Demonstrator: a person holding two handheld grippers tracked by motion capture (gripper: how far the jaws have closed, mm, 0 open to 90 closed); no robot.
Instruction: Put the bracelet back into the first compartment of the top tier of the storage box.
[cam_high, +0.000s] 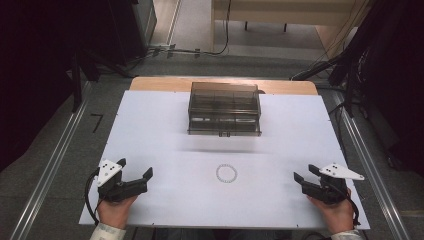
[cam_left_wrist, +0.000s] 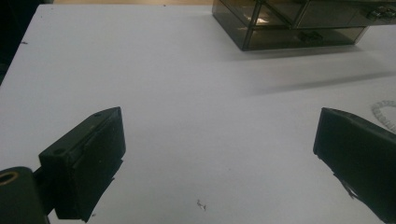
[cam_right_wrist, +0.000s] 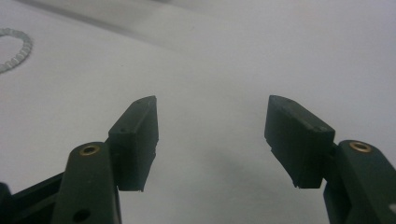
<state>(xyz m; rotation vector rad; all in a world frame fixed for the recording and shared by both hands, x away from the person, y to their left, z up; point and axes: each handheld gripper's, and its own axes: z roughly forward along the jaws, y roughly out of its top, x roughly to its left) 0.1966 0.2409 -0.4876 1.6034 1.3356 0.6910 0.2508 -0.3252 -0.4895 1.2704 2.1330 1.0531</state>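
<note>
Between the two grippers, on the bare white desk (cam_high: 165, 135), lies a small bead bracelet (cam_high: 226, 173), flat and untouched. It sits ahead and to the right of the left gripper (cam_high: 135, 169), ahead and to the left of the right gripper (cam_high: 306, 172), well apart from both. Left gripper: jaws spread wide, nothing between them. Right gripper: jaws also apart and empty, somewhat narrower. Beyond the bracelet, farther from both grippers, stands a smoky clear drawer box (cam_high: 224, 109), drawers apparently closed.

Risks, as judged:
- The bracelet is thin and lies flush on the smooth desk; blunt jaws coming down may slide over it or push it away rather than catch it.
- Pinching one side of the loop may let the beads slip out.
- The box looks light; pulling a drawer one-handed may drag the whole box.
</note>
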